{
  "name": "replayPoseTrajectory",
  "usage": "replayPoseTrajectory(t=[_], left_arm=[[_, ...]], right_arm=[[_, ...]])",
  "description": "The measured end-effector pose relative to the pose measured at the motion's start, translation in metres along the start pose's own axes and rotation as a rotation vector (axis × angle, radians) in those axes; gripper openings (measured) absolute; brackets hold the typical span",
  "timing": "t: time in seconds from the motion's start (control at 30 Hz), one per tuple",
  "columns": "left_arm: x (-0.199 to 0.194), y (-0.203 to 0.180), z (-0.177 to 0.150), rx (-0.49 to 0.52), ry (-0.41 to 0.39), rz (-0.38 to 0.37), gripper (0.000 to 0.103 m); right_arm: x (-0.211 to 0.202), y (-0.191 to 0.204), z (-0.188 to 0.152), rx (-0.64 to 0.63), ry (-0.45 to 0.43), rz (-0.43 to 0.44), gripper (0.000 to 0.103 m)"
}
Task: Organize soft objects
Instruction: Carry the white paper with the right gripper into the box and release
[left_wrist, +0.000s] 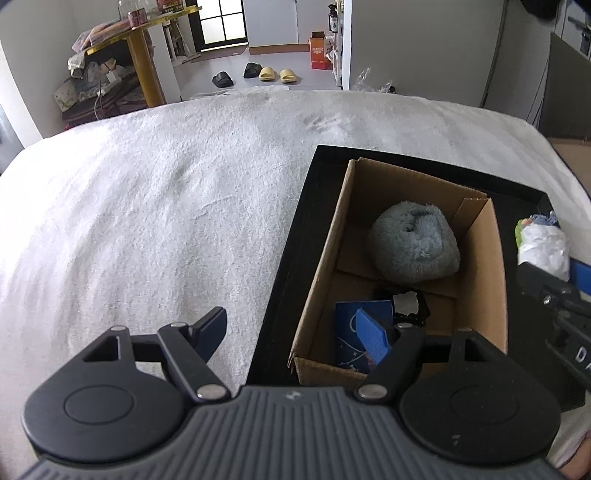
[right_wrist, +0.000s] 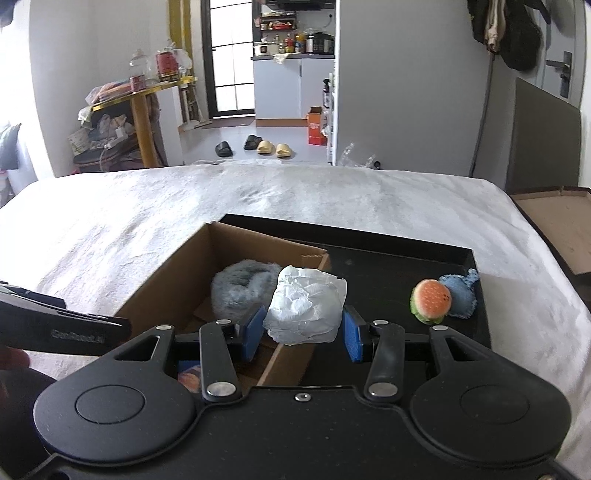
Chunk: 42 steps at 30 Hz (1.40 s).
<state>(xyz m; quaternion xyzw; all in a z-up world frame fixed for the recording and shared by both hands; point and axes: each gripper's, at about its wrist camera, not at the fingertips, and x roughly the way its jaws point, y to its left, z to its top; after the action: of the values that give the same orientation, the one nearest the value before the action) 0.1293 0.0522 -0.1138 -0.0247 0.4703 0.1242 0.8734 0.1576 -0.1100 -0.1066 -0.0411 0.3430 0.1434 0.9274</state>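
Observation:
A cardboard box (left_wrist: 325, 266) stands in a black tray (left_wrist: 295, 236) on the white bed. In it lie a fluffy blue-grey bundle (left_wrist: 415, 243), a dark blue item (left_wrist: 351, 332) and a black item (left_wrist: 413, 306). My left gripper (left_wrist: 295, 332) is open and empty, straddling the box's near left wall. My right gripper (right_wrist: 304, 330) is shut on a crumpled white soft bundle (right_wrist: 304, 310), held above the box's right wall (right_wrist: 288, 365); the bundle also shows in the left wrist view (left_wrist: 543, 245). A burger plush (right_wrist: 430, 301) and a blue plush (right_wrist: 461, 295) lie on the tray (right_wrist: 388, 258).
The white fluffy bed cover (left_wrist: 166, 206) spreads left and beyond the tray. A flat cardboard piece (right_wrist: 557, 225) lies off the bed's right edge. Beyond the bed are slippers (right_wrist: 273, 147), a gold side table (right_wrist: 144, 122) and an orange box (right_wrist: 317, 129).

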Motion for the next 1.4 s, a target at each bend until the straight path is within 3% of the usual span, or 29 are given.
replayPoseTrajectory(t=[0.23,0.33,0.4,0.5,0.7,0.93,1.1,1.23,1.4], left_arm=[[0.014,0.01,-0.004,-0.026,0.012,-0.061,0.071],[0.018,0.014,-0.005,-0.036,0.01,-0.088,0.062],[0.023,0.017,-0.005,-0.043,0.03,-0.099,0.046],[0.029,0.022,-0.005,-0.074,0.052,-0.145,0.031],[0.037,0.03,-0.006,-0.105,0.073,-0.186,0.013],[0.037,0.031,-0.006,-0.121,0.096,-0.219,0.013],[0.031,0.025,-0.008,-0.119,0.117,-0.224,0.013],[0.026,0.019,-0.009,-0.108,0.117,-0.163,0.017],[0.016,0.006,-0.002,-0.049,0.101,-0.105,0.031]], right_arm=[[0.012,0.022,0.004,-0.046,0.024,0.03,0.045],[0.019,0.03,0.004,-0.05,0.037,0.038,0.045],[0.024,0.032,0.006,-0.033,0.047,0.055,0.045],[0.031,0.035,0.011,-0.01,0.06,0.078,0.045],[0.042,0.051,0.02,-0.02,0.059,0.122,0.045],[0.049,0.061,0.027,-0.021,0.057,0.19,0.046],[0.047,0.054,0.023,0.004,0.071,0.193,0.052],[0.041,0.04,0.021,0.032,0.07,0.173,0.053],[0.03,0.018,0.021,0.064,0.05,0.148,0.055]])
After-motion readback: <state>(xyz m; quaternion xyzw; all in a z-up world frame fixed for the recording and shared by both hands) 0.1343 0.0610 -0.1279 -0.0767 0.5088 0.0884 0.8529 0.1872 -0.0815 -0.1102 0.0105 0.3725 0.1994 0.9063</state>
